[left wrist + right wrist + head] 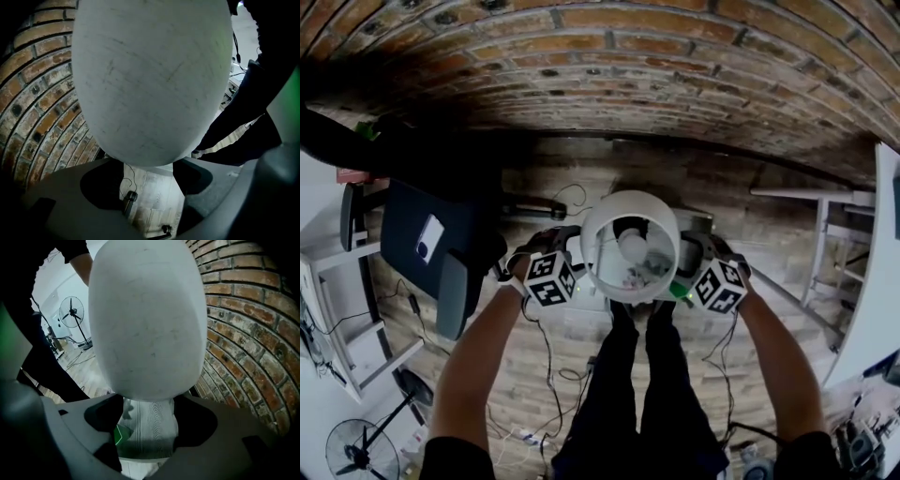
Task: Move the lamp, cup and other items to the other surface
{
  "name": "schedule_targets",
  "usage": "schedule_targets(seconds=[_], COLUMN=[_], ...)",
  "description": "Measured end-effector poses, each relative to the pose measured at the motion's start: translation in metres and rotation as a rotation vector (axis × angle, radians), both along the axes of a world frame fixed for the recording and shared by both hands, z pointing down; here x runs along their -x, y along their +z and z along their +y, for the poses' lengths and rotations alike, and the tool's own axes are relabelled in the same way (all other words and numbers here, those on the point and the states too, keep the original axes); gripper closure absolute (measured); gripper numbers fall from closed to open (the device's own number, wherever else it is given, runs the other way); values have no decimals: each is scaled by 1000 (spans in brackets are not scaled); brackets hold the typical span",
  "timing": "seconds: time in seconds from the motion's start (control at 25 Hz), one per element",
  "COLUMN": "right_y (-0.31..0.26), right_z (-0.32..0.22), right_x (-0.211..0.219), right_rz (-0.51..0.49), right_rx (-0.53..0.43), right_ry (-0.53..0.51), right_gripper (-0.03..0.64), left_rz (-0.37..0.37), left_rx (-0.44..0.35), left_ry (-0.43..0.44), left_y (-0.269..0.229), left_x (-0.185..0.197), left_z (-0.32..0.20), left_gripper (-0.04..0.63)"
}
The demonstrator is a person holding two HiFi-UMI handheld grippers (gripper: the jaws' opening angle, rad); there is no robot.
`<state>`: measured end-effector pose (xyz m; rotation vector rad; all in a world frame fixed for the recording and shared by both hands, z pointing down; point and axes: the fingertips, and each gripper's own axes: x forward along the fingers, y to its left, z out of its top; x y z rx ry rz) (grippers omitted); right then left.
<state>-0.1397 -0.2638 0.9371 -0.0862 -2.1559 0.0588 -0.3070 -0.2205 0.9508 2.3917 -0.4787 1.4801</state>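
Observation:
From above in the head view, the lamp's round white shade (598, 230) shows with its bulb (633, 246) inside. My left gripper (581, 270) sits against its left side and my right gripper (682, 270) against its right. In the left gripper view the shade (150, 79) fills the picture just past the left gripper (150, 180), whose jaws stand apart with only floor and cables between them. The right gripper view shows the shade (147, 319) above the right gripper (147, 425); those jaws are also apart over a pale wood-grain surface (150, 427). No cup is in sight.
A brick wall (675, 84) runs behind the lamp. A black chair (431, 244) and a white shelf (337, 281) stand at the left, a white table (862, 281) at the right. A floor fan (361, 450) and cables lie low left. The person's legs (647, 394) are below the lamp.

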Motion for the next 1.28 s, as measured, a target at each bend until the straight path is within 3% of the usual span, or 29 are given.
schedule_targets(seconds=[0.24, 0.44, 0.8, 1.04, 1.28], right_y=[-16, -67, -219, -306, -376], right_z=[-2, 1, 21, 41, 61], right_x=[-6, -4, -1, -22, -43], right_rz=[-15, -65, -152, -179, -198], right_rx=[9, -17, -57, -105, -135], right_ry=[19, 25, 52, 119, 178], right_gripper=[273, 273, 275, 275, 276], left_rz=[35, 58, 111, 140, 201], left_rx=[-14, -45, -96, -180, -202], left_ry=[-1, 1, 24, 98, 163], left_y=[-20, -64, -213, -313, -379], left_x=[-7, -6, -4, -23, -45], left_z=[-4, -4, 11, 16, 27], left_gripper=[275, 275, 275, 275, 275])
